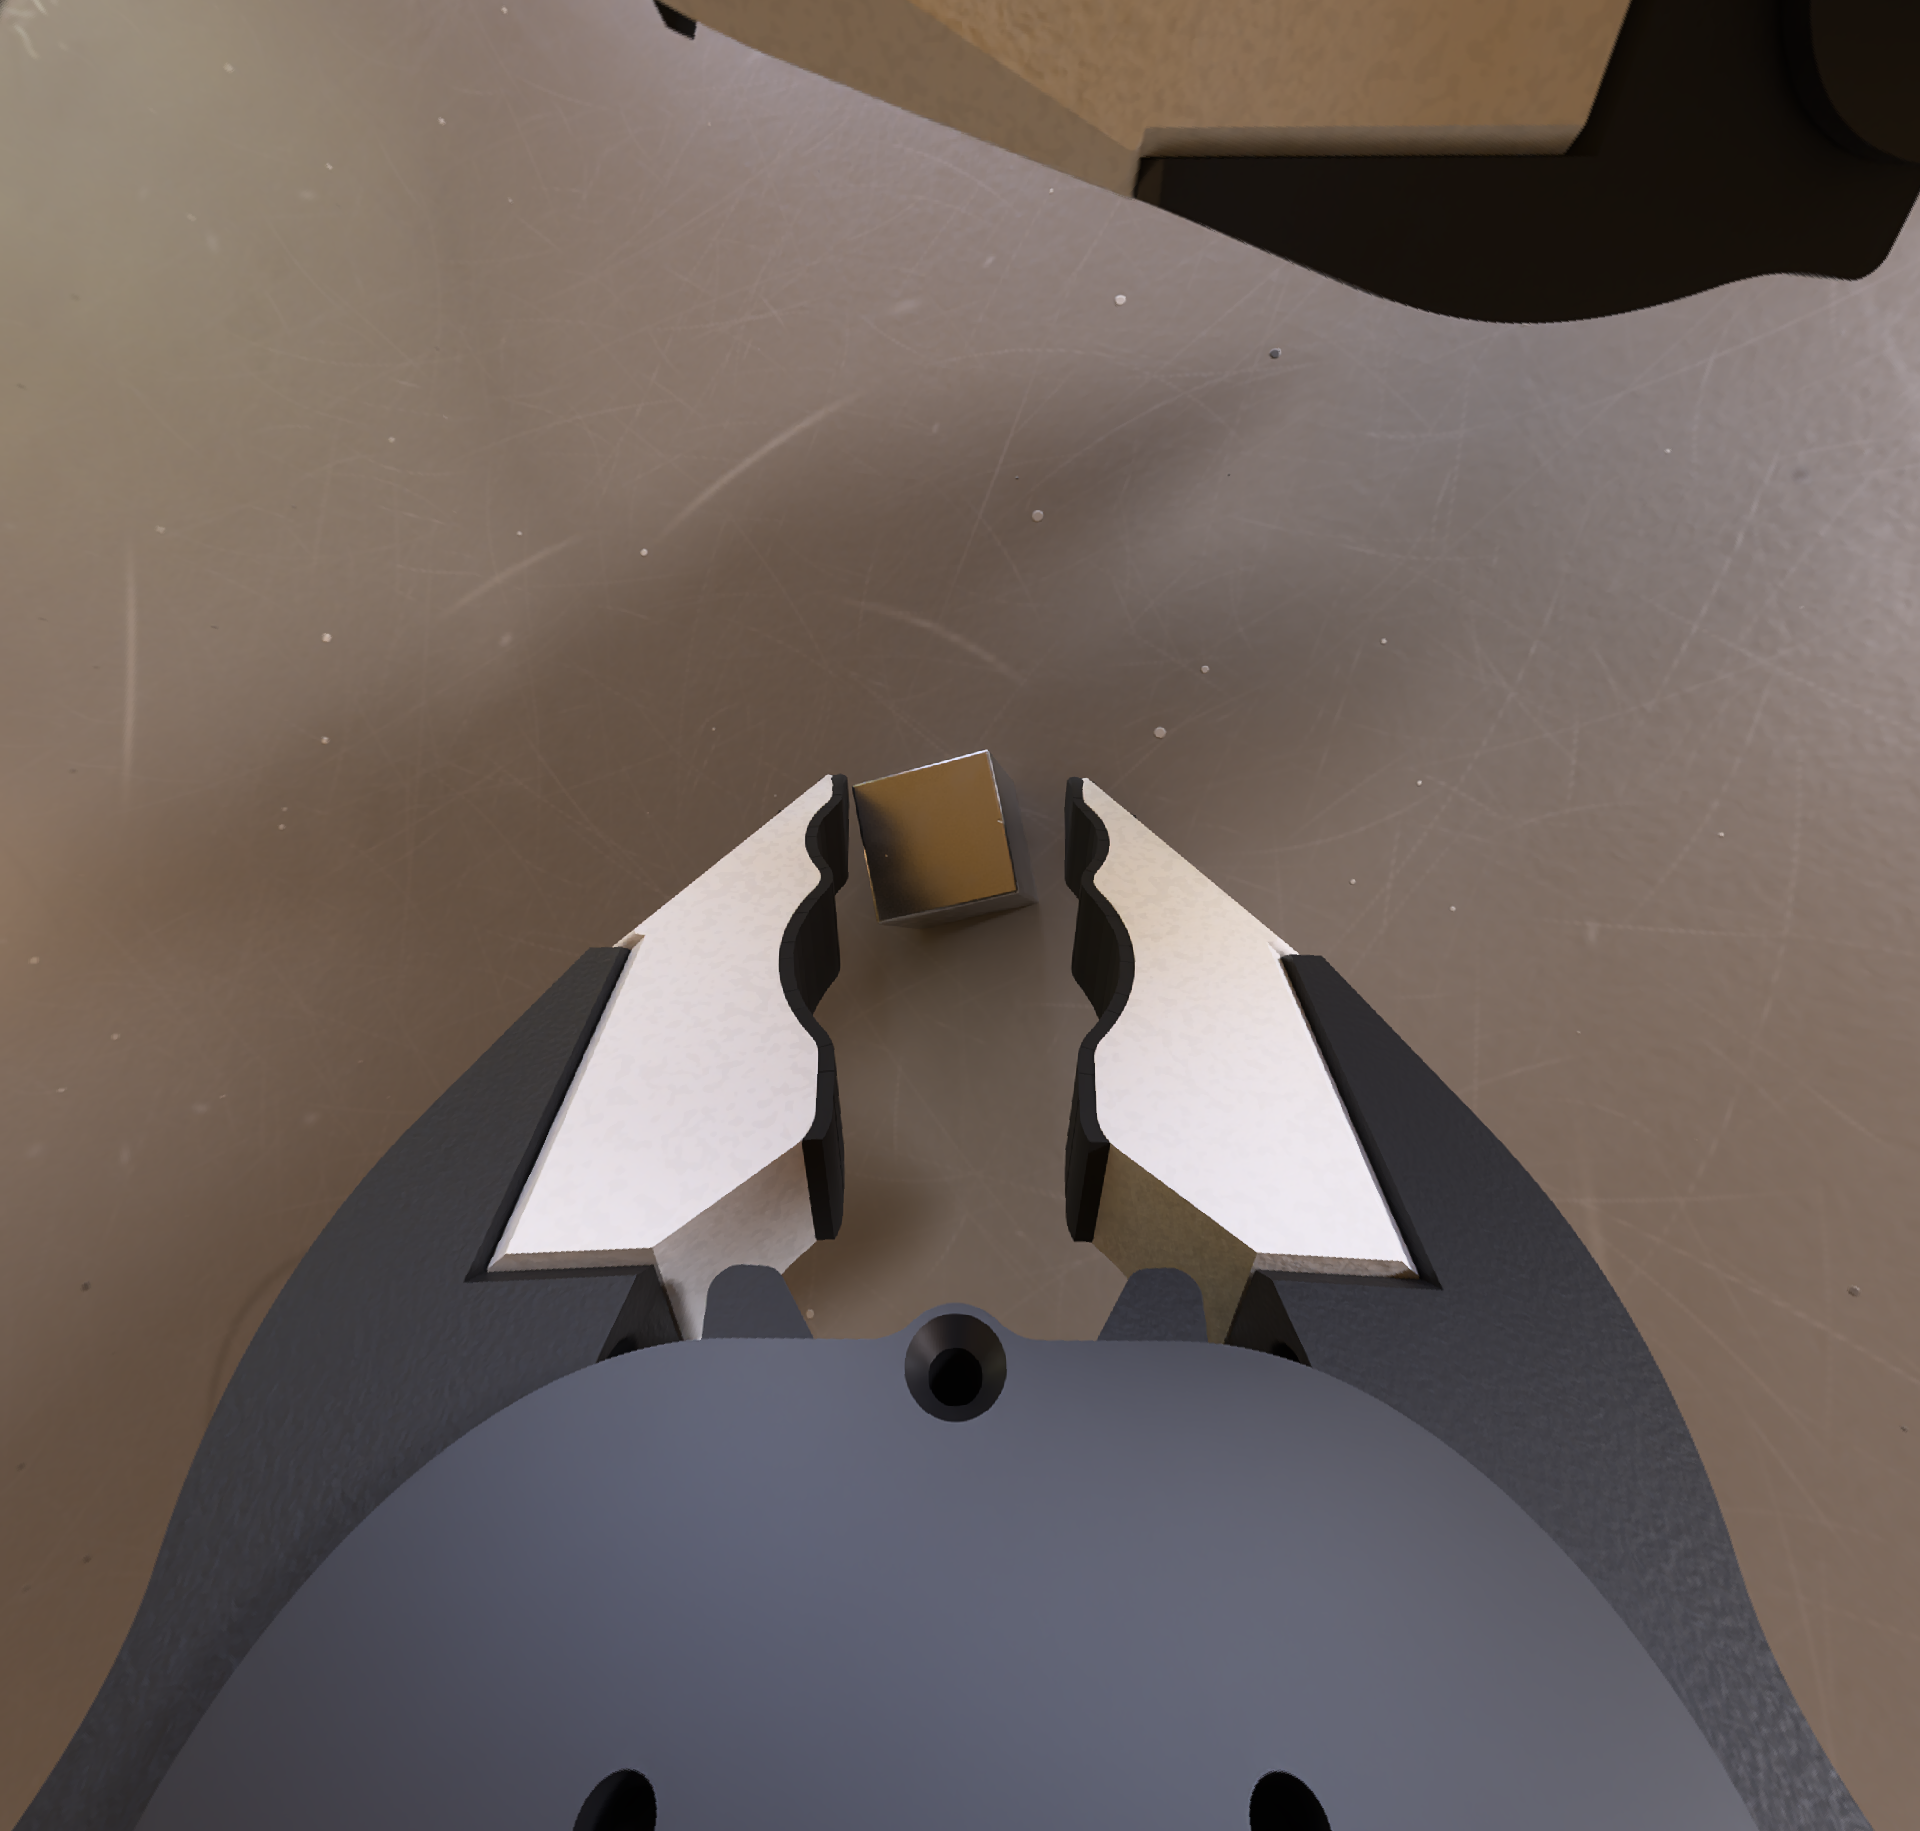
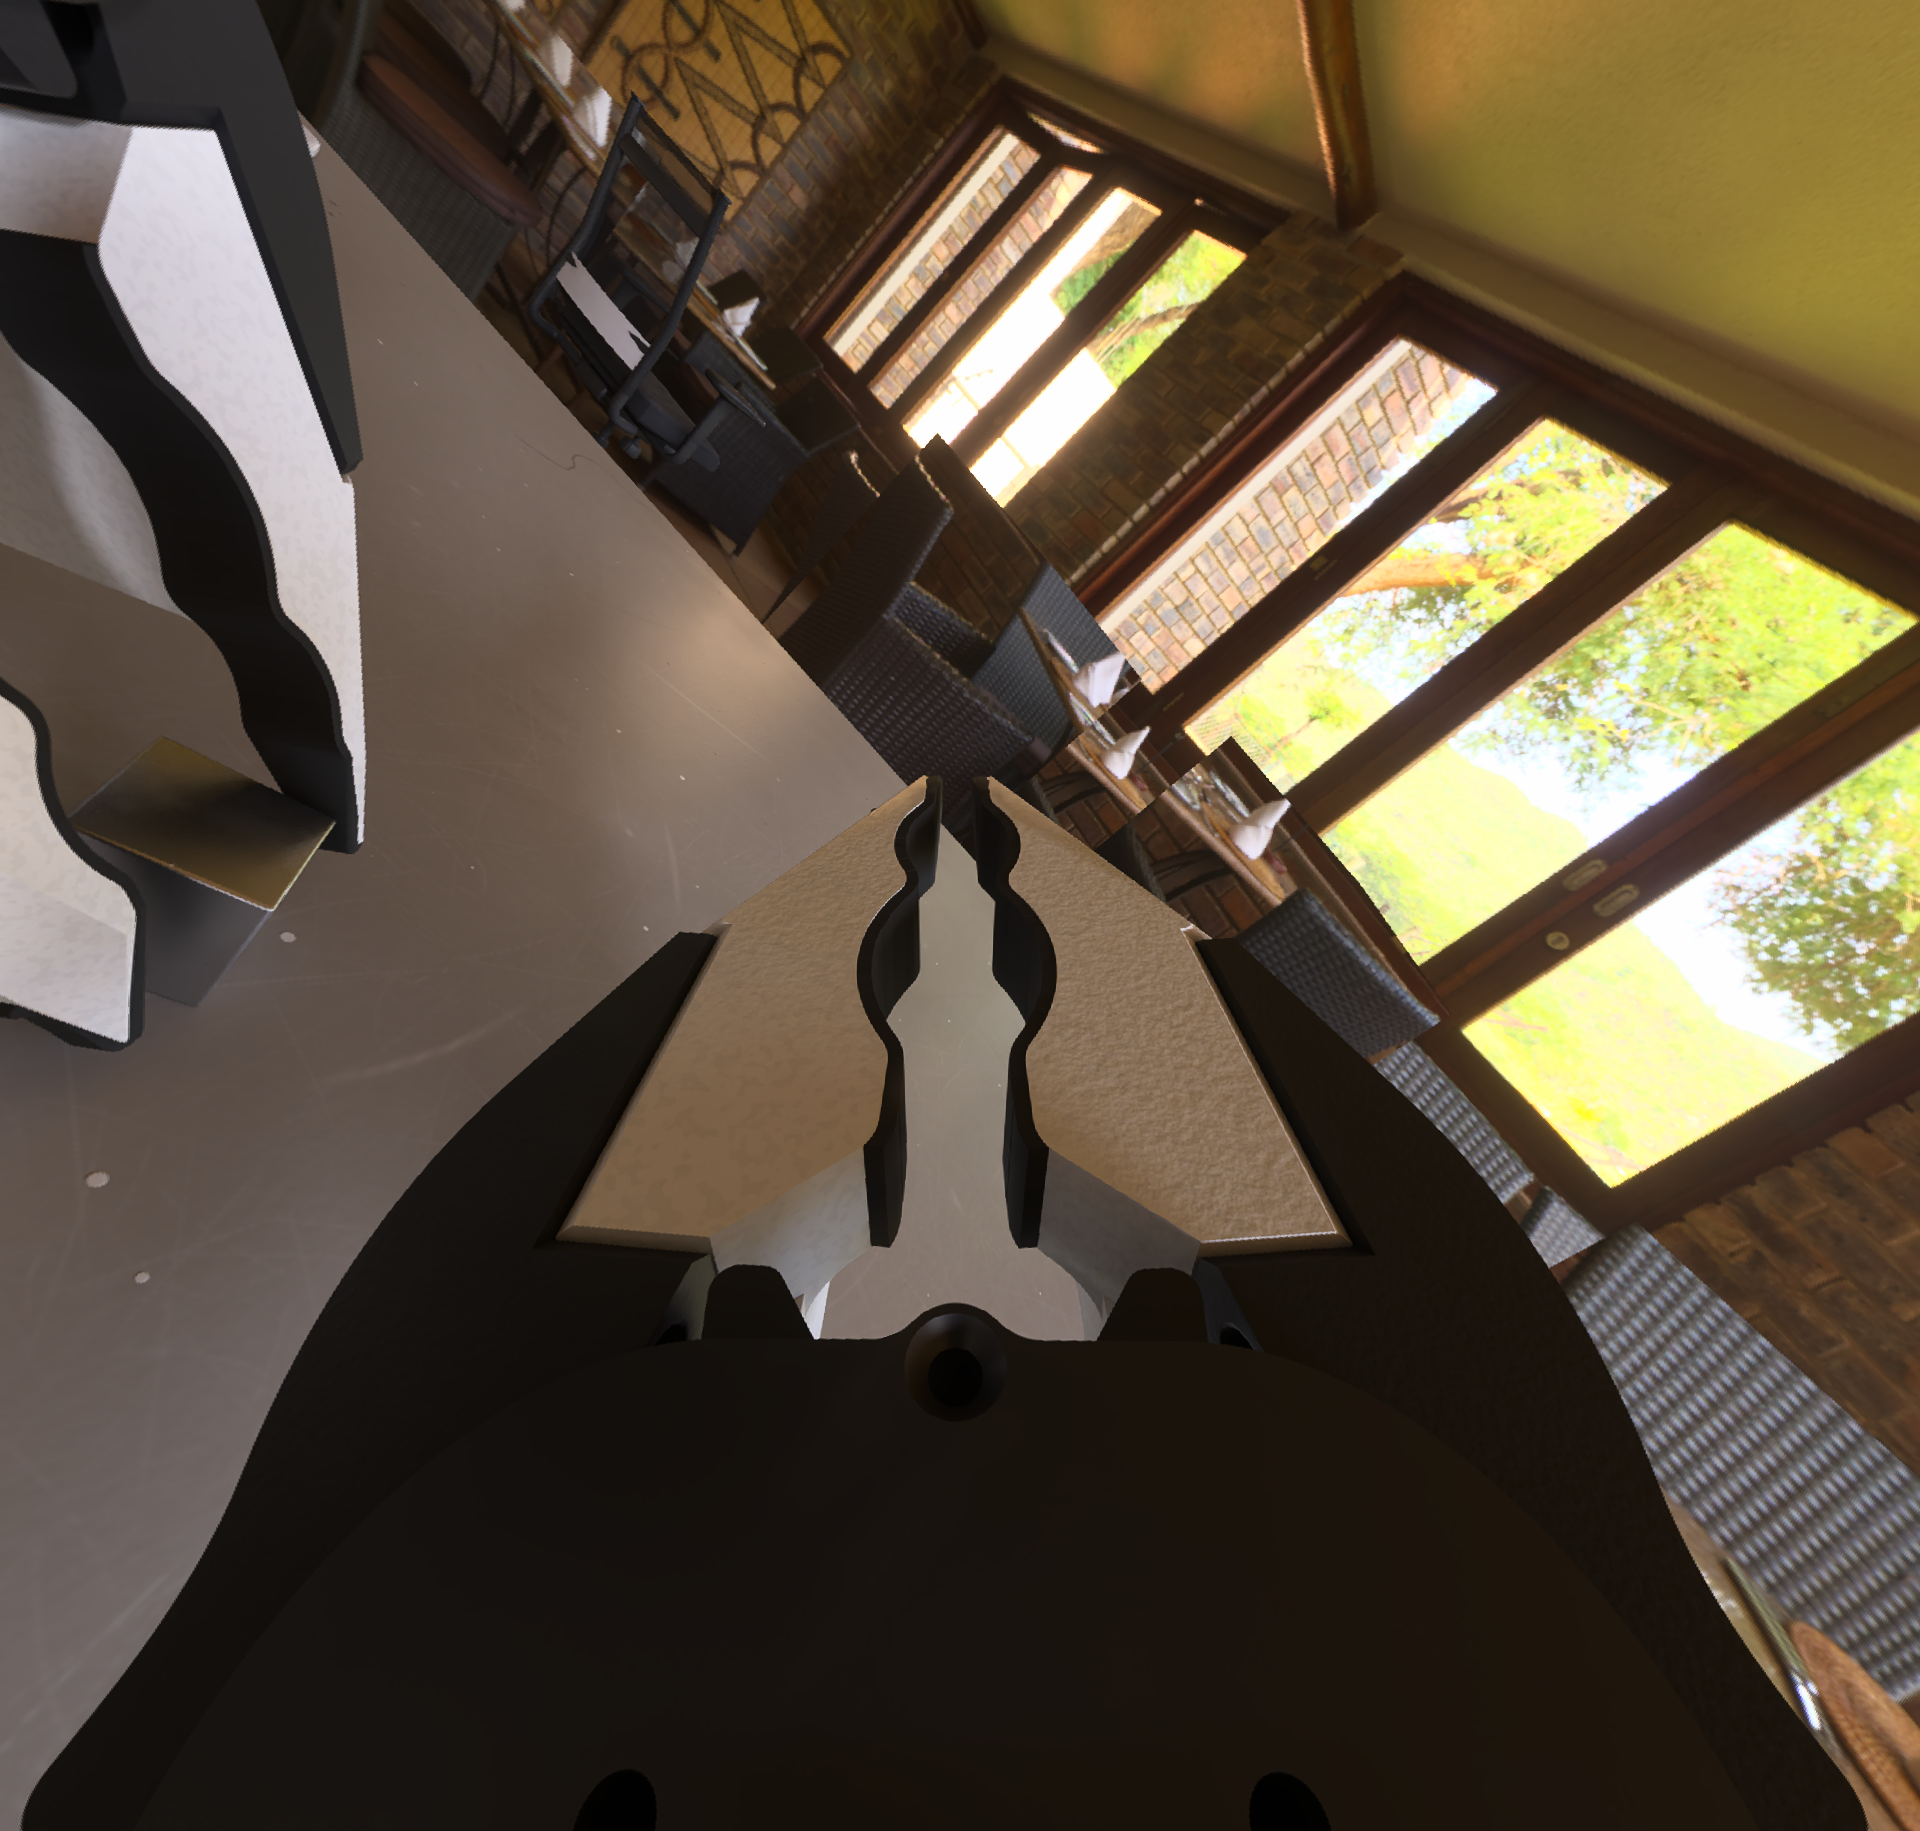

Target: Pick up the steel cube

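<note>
The steel cube point(image 1: 935, 836) is small and shiny and rests on the scratched grey-brown table point(image 1: 416, 534). My left gripper point(image 1: 956, 794) is open, with the cube between its fingertips. The cube sits close against the left finger, with a gap to the right finger. The right wrist view shows the same cube point(image 2: 197, 825) on the table between the left gripper's fingers point(image 2: 301, 576), at the left edge. My right gripper point(image 2: 958, 789) is shut and empty, tilted sideways and pointing past the table's edge, to the right of the cube.
The right gripper's body point(image 1: 1195, 36) hangs over the far part of the table in the left wrist view. The table edge point(image 2: 665, 576) runs diagonally, with dark wicker chairs point(image 2: 914, 680) and windows beyond it.
</note>
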`<action>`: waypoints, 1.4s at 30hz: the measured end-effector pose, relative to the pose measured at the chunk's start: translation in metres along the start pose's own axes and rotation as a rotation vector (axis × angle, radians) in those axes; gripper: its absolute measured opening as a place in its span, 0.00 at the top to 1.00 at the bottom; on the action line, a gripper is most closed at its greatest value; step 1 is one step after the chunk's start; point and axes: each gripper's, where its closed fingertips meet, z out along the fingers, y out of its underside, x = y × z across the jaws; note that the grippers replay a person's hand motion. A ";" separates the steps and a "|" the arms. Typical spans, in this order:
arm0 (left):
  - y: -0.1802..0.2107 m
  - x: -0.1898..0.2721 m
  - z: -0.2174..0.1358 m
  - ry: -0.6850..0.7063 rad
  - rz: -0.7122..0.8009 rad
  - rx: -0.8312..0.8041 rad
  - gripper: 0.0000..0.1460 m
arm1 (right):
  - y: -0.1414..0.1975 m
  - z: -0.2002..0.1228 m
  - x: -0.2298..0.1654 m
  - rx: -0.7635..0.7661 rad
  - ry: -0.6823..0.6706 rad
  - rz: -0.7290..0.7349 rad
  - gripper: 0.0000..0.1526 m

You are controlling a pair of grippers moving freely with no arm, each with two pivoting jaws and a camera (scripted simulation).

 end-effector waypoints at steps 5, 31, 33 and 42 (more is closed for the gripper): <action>0.002 0.001 0.001 0.054 -0.081 -0.008 0.73 | 0.001 0.001 0.000 -0.003 0.000 0.005 0.96; 0.009 0.004 -0.001 0.073 -0.298 0.015 0.74 | 0.003 0.001 0.000 -0.004 -0.002 0.006 0.96; 0.010 0.000 0.000 0.054 -0.324 0.019 0.79 | 0.003 0.001 0.000 -0.004 -0.002 0.006 0.96; 0.008 0.005 0.000 0.066 -0.287 0.051 0.80 | 0.003 0.000 0.000 -0.004 -0.002 0.002 0.96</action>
